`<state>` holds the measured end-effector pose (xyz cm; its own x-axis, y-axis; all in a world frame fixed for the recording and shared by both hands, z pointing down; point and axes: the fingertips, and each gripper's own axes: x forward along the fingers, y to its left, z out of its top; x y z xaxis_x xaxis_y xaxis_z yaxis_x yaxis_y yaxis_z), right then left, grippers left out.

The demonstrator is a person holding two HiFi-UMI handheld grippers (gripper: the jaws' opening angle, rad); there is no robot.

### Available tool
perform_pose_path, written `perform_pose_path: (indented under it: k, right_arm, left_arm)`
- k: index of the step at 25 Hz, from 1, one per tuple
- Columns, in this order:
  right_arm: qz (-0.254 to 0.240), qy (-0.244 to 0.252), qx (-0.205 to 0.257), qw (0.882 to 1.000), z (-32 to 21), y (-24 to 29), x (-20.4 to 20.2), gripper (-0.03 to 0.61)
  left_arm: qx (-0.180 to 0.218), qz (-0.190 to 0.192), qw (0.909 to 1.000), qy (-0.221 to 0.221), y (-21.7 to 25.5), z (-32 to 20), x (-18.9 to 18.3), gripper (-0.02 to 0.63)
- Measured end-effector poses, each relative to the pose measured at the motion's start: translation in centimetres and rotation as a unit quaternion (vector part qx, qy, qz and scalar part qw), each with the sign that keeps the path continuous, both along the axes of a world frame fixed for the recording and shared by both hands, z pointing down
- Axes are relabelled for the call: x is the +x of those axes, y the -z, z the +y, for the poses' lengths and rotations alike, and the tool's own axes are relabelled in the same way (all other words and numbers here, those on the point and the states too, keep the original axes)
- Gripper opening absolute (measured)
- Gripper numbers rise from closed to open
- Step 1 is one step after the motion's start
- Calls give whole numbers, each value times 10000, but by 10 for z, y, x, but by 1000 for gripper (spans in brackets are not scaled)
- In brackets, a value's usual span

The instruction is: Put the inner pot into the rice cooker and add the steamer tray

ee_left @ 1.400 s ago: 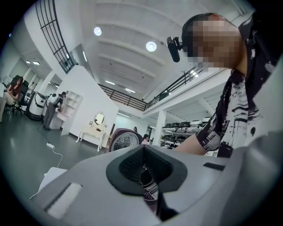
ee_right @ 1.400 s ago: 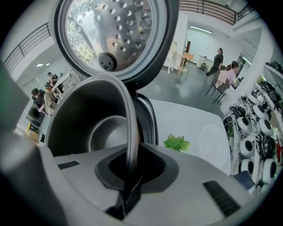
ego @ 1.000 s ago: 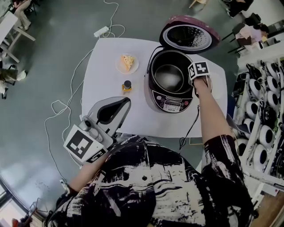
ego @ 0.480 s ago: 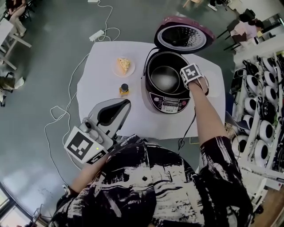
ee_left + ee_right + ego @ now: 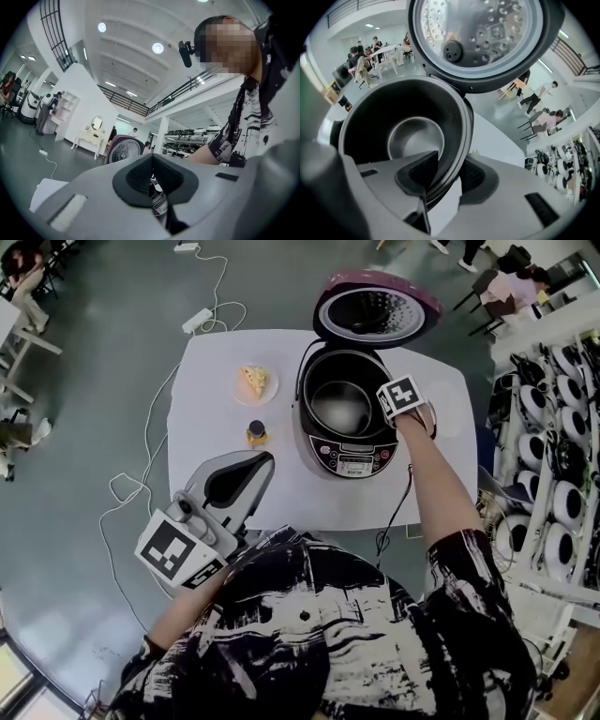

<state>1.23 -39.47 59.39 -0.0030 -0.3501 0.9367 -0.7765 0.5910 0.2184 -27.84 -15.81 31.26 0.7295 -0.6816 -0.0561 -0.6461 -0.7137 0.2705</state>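
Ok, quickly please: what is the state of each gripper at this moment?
Left gripper: closed, holding nothing.
Right gripper: jaws opening, the inner pot rim between them, pads not pressing it.

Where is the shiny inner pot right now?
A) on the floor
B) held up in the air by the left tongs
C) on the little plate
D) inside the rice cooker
D: the inner pot sits down inside the rice cooker, whose lid stands open. The right tongs straddle the pot's rim, and their jaws are opening.
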Motion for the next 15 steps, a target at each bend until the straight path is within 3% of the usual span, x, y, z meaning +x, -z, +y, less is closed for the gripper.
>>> perform_pose_path:
  k: [3,8,12,15]
  right_arm:
    - [-432,-241,-278,9984,5,4,2,112]
    - [-925,-282,-281,9949,10,8,3,117]
    - [-1604,-450,8,9860,9,28,9,83]
    - [-2267,-603,353,9715,6,57,22,64]
  left_arm:
    - [6,-4,10000,-47,2,-2,6,5]
    - [22,-18,9998,-185,3,-6,22,5]
    - [-7,-50,9995,-325,2,-12,38,5]
    - [-43,-64,9991,-425,-1,-16,53,5]
